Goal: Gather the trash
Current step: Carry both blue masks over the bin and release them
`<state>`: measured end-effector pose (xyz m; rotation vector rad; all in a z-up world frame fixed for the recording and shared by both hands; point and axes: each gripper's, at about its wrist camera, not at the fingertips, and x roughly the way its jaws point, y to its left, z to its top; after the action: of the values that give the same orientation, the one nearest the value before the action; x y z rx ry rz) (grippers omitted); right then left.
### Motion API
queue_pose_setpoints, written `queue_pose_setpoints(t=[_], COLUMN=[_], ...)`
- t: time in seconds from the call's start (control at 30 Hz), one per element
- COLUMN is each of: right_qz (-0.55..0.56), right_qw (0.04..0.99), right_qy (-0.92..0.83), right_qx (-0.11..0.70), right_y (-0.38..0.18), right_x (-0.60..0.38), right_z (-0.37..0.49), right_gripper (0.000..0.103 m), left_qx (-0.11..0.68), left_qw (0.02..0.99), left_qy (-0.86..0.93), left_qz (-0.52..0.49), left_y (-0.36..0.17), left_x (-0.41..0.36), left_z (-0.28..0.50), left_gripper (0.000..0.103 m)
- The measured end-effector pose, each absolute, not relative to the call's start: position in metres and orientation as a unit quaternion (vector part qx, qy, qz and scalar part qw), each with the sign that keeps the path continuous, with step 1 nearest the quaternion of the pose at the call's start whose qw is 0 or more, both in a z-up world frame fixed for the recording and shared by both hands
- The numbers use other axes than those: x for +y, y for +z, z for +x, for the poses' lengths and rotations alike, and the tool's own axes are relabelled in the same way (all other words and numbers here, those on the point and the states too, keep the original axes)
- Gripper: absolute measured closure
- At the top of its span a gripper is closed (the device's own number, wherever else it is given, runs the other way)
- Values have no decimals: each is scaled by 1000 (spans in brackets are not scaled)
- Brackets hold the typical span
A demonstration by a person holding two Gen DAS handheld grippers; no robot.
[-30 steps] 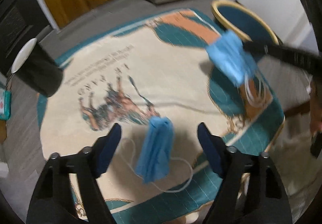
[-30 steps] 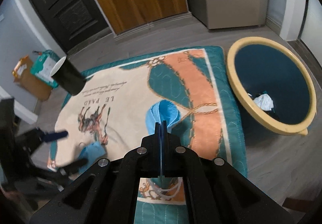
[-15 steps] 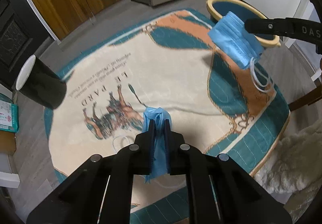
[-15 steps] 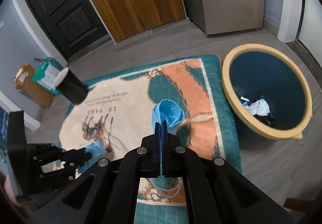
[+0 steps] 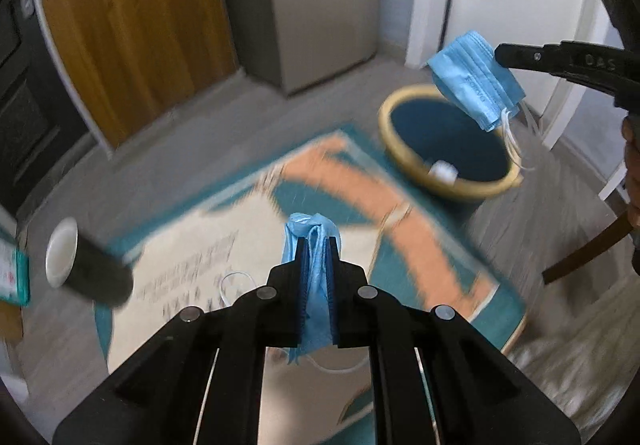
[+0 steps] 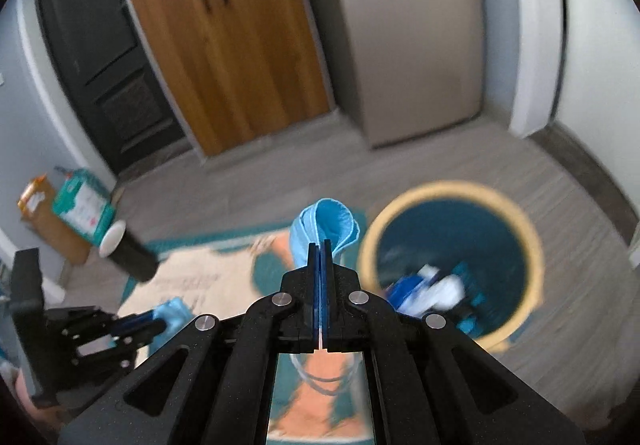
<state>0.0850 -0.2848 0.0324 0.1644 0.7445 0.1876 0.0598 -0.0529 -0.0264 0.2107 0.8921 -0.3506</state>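
The left gripper (image 5: 316,245) was clamped on a crumpled blue mask (image 5: 310,233) above the rug (image 5: 248,229). The right gripper (image 6: 320,247) pinched a second mask (image 6: 328,219) (ear loops dangling), nearer the bin (image 6: 452,189), which lay ahead and right.

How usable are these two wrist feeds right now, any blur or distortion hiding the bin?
Left wrist: rug smeared by motion, bin softer, held mask and right gripper's mask sharp. Right wrist: bin rim and contents blurred, gripped mask crisp; fisheye bends the walls in both.
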Motion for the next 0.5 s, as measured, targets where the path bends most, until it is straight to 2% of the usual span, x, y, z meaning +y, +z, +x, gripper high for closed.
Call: queue_pose_setpoints(t=[0.23, 0.5], right_qz=[104, 121], right_qw=[932, 900], right_qy=[34, -4], right_qx=[345, 418], right_y=[45, -19], right_x=[-359, -402], right_z=[96, 123], right_gripper=[101, 101], left_qx=[393, 389], left_qw=[889, 870], left_qy=[-224, -291], left_qz=[77, 84], left_y=[4, -27], left_x=[-107, -198], left_z=[102, 148], left_gripper=[95, 95])
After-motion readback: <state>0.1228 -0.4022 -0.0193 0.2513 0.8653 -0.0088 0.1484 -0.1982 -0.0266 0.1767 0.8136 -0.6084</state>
